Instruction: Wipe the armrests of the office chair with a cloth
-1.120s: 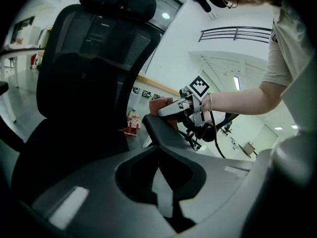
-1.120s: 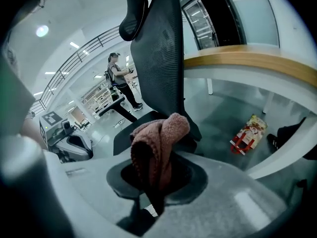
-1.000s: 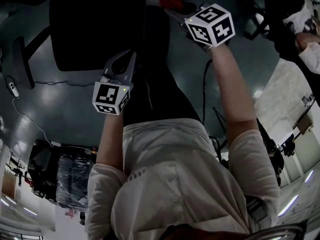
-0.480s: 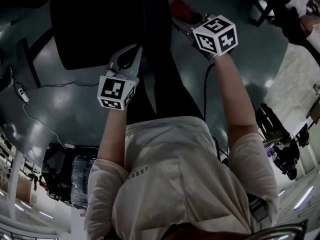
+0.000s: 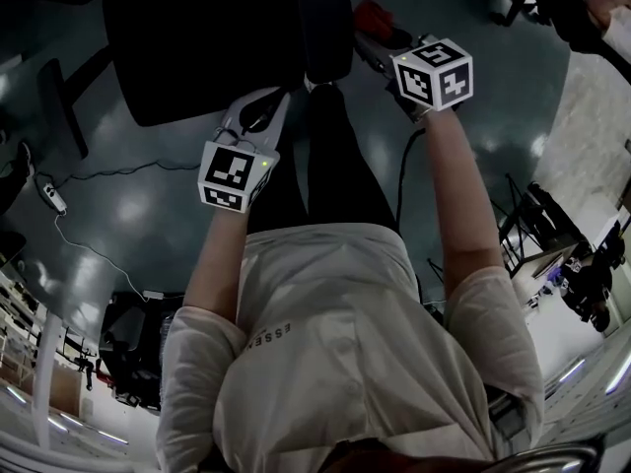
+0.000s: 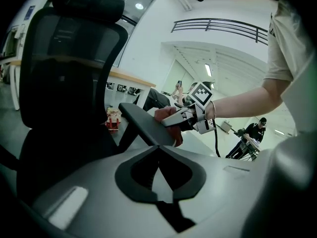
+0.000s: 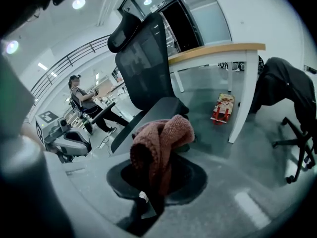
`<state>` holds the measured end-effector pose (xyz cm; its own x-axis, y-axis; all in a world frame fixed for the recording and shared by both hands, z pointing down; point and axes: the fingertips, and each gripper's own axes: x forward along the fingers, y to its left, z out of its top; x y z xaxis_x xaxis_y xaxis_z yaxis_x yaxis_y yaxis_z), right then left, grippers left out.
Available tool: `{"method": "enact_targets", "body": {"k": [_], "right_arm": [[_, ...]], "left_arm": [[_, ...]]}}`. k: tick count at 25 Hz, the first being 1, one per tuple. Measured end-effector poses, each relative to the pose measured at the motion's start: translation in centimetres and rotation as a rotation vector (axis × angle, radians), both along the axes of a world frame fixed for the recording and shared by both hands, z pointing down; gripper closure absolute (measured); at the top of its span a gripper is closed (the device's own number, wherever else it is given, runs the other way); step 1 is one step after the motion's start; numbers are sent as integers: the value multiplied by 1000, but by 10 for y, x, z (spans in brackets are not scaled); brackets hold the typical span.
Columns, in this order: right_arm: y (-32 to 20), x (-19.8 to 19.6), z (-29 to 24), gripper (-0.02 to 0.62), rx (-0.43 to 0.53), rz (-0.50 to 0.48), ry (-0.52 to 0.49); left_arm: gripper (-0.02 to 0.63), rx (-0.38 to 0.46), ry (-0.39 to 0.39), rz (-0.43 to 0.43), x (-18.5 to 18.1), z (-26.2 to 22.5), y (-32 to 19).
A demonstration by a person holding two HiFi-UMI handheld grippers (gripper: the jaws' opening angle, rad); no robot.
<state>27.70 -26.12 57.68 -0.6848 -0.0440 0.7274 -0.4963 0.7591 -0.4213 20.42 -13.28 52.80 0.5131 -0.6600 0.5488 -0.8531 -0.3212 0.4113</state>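
An open office hall: behind the mesh office chair (image 7: 143,66) stands a wood-topped desk (image 7: 223,51), and above the chair runs a railed gallery (image 6: 218,24).

Wood-topped white desk (image 7: 218,51), red packet on the floor (image 7: 223,108), jacket-draped chair (image 7: 280,90), floor power strip (image 5: 53,201)

Head view: overhead, facing steeply down past the person's torso (image 5: 335,343) to the floor (image 5: 118,200); office chair (image 5: 197,47) upper left.

Left gripper view: close, facing across the armrest (image 6: 146,124) toward the right gripper (image 6: 166,123).

Right gripper view: opposite side, same armrest; left gripper (image 7: 81,144) at left.
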Motion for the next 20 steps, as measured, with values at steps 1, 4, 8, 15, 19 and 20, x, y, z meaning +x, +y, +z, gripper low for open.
{"method": "enact_targets", "body": {"k": [1,4,8,15,19,20], "right_arm": [[6,2,0,540,1,14,3],[22,9,-1,540,10,72,6],[42,13,-5,540,38,152,23],[71,21,-9,540,81,281,113],[82,18,-9,540,85,404,129],[83,19,-9,540,84,433,132]], "left_arm": [[589,2,0,4,-2,0,4],[589,16,8,6,-9,0,12],[589,50,16,27,-15,-5,17],[589,84,32,57,-26,-14,29],[589,82,37,100,-33,-13,48],[589,77,39,104,-34,-12,52]]}}
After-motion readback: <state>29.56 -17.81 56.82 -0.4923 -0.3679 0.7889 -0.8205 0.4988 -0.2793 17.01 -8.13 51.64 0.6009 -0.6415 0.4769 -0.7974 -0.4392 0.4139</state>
